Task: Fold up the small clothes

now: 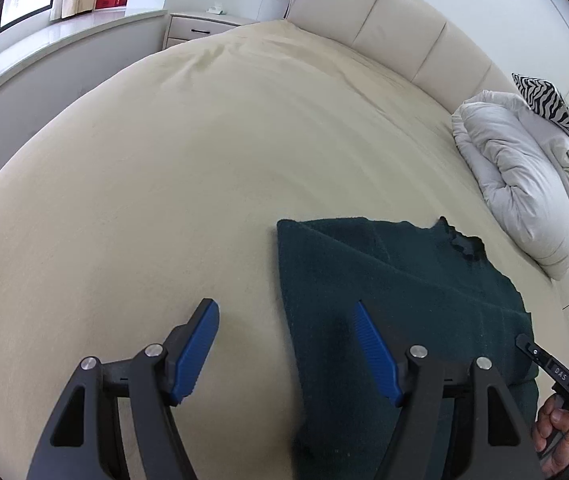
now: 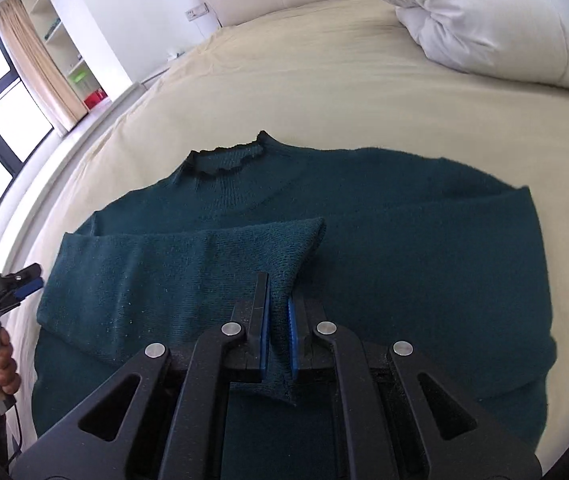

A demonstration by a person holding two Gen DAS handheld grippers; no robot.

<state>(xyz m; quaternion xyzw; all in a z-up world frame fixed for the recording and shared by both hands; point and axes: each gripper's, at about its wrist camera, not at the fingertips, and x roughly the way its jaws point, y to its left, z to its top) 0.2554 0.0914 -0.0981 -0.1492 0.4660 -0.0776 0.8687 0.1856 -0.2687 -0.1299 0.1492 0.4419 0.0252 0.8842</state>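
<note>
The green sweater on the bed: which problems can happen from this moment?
1. The right gripper pinches only the sleeve cuff of the green sweater; the knit may slip out or stretch when pulled.
2. The left gripper is open beside the sweater, holding nothing, so the body could drag and bunch on the bed sheet.

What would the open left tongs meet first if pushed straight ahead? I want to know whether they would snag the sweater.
Probably the cream bedsheet: the left tongs point mostly over bare sheet, though the dark teal knitted sweater lies under the right fingertip. Depth is unclear.
</note>
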